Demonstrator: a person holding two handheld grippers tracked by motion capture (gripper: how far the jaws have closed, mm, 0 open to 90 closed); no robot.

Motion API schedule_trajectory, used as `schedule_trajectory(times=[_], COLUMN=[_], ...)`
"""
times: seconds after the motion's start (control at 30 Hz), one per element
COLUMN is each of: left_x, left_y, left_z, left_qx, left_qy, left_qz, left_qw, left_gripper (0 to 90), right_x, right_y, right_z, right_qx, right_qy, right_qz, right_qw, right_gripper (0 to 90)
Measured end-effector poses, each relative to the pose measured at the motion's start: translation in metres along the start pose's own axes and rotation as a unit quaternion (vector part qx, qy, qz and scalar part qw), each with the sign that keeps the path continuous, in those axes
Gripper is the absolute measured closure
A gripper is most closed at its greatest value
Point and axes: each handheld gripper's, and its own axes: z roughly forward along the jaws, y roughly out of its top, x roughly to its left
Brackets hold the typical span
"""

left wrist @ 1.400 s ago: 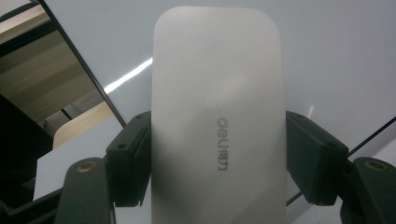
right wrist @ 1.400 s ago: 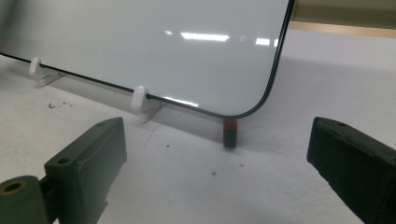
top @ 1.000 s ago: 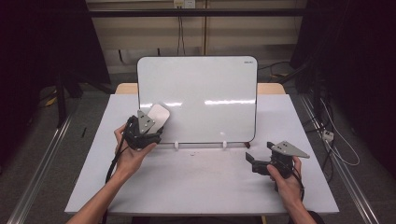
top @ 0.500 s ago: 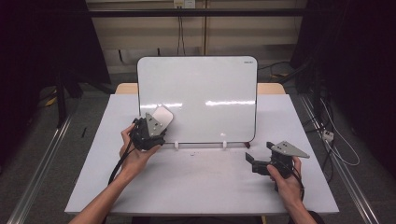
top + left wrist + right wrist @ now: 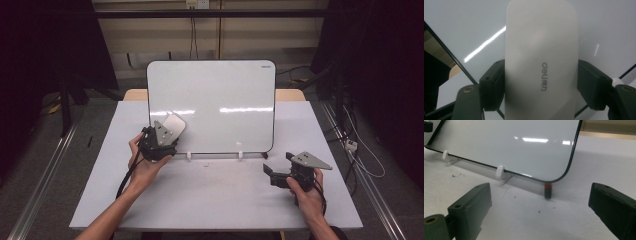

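Eraser (image 5: 541,62) between left jaws (touching).

- One whiteboard (image 5: 215,105), propped upright towards the table's far edge.
- One white eraser (image 5: 173,125), at the whiteboard's lower left corner.
- Two white clips (image 5: 499,172) along the whiteboard's bottom edge.
- One small red-and-black marker (image 5: 548,190) on the table (image 5: 225,200) by the whiteboard's lower right corner.
- Two hand-held grippers: left gripper (image 5: 162,136), right gripper (image 5: 275,167).
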Motion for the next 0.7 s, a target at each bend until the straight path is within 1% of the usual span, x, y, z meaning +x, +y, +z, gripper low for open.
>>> schedule_trajectory(times=[0.03,0.1,0.13,0.2,0.4,0.43,0.47,0.5,0.57,0.63,0.67,0.7], left_x=[0.001,0.002,0.002,0.002,0.006,0.005,0.004,0.004,0.006,0.008,0.009,0.011], left_y=[0.0,-0.001,-0.001,-0.002,-0.002,-0.001,-0.001,-0.001,0.0,0.0,0.0,0.0], left_z=[0.0,0.0,0.0,-0.001,-0.005,-0.005,-0.006,-0.006,-0.008,-0.011,-0.013,-0.014], left_qx=[0.001,0.003,0.006,0.005,-0.007,-0.007,-0.007,-0.008,-0.012,-0.015,-0.014,-0.016], left_qy=[-0.003,-0.012,-0.017,-0.015,-0.023,-0.017,-0.016,-0.023,-0.037,-0.031,-0.035,-0.044], left_qz=[-0.003,-0.013,-0.013,-0.012,-0.025,-0.02,-0.013,-0.016,-0.032,-0.034,-0.043,-0.058], left_qw=[1.0,0.9998,0.9998,0.9998,0.9994,0.9996,0.9998,0.9996,0.9987,0.9988,0.9984,0.9972], left_gripper=[28.6,24.1,22.9,20.6,11.8,10.7,9.2,8.5,8.5,6.0,5.6,5.8], right_x=[0.0,-0.001,-0.001,-0.001,0.0,0.0,0.0,0.0,0.0,0.001,0.002,0.002], right_y=[0.0,0.0,0.0,0.0,0.0,0.0,0.0,0.0,0.0,0.001,0.001,0.001], right_z=[0.0,0.0,0.0,0.001,0.001,0.001,0.001,0.001,0.001,0.001,0.001,0.001], right_qx=[-0.001,0.0,0.0,-0.002,0.0,0.0,0.001,0.001,0.001,0.001,0.0,0.0], right_qy=[0.0,-0.001,-0.002,-0.001,-0.003,-0.004,-0.004,-0.004,-0.003,-0.005,-0.005,-0.005], right_qz=[0.0,0.001,0.001,-0.001,-0.002,-0.001,0.0,-0.001,0.0,-0.002,-0.005,-0.004], right_qw=[1.0,1.0,1.0,1.0,1.0,1.0,1.0,1.0,1.0,1.0,1.0,1.0], right_gripper=[4.6,4.5,4.4,4.4,4.5,4.5,4.5,4.5,4.5,4.5,4.5,4.5])
